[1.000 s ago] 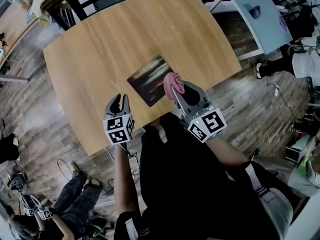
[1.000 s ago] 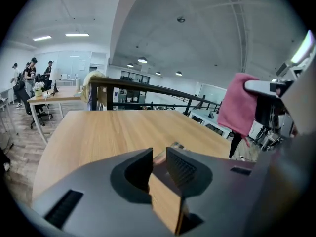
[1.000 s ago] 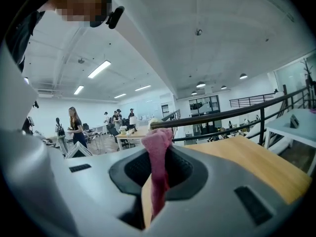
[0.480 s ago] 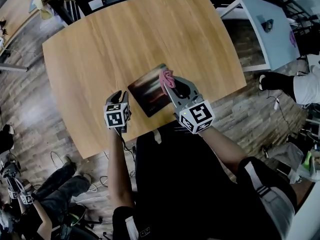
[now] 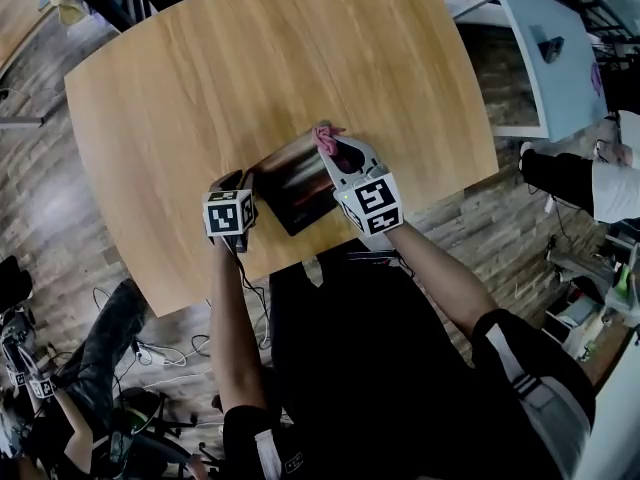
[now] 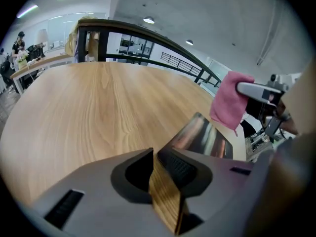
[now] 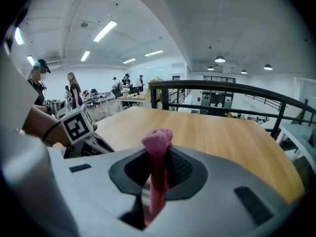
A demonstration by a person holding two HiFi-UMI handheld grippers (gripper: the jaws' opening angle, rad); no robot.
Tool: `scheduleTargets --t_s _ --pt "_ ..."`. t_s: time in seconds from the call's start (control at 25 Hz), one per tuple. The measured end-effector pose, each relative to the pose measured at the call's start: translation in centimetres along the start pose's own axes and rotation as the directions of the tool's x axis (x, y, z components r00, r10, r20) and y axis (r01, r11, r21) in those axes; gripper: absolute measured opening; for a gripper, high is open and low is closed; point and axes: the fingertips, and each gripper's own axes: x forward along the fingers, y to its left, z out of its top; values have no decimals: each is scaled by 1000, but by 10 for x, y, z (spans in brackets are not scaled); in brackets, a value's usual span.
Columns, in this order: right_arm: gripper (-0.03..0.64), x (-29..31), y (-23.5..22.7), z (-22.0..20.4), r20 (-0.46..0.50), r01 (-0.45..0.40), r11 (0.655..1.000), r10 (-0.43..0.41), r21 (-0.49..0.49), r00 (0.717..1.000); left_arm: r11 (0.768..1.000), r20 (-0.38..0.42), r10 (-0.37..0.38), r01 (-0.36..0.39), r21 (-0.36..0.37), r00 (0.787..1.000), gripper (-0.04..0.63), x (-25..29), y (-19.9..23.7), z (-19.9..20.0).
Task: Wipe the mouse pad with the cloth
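A dark mouse pad with streaky colours lies on the wooden table, near its front edge. My right gripper hangs over the pad's far right corner, shut on a pink cloth. In the right gripper view the cloth stands up, pinched between the jaws. My left gripper sits at the pad's left edge, jaws together with nothing between them. In the left gripper view, the pad lies just beyond the jaws, and the cloth dangles above its far end.
The table's front edge runs just behind both grippers. A pale side table stands at the upper right, and a person's legs rest on the floor beside it. A dark railing runs behind the table. Several people stand far back.
My right gripper has carried the cloth forward, from the pad's near right side to its far corner. My left gripper has closed in on the pad's left edge.
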Motion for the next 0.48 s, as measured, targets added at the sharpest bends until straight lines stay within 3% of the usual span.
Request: scheduleTargets --t_s 0.32,0.48 --pt "66 44 -16 -54 -136 23 997 -33 -80 990 999 -38 -33 33 -18 999 54 13 0 -3" --pt "66 67 -20 -78 -215 43 994 -65 -105 974 997 -67 -3 9 83 998 54 15 -1 -3"
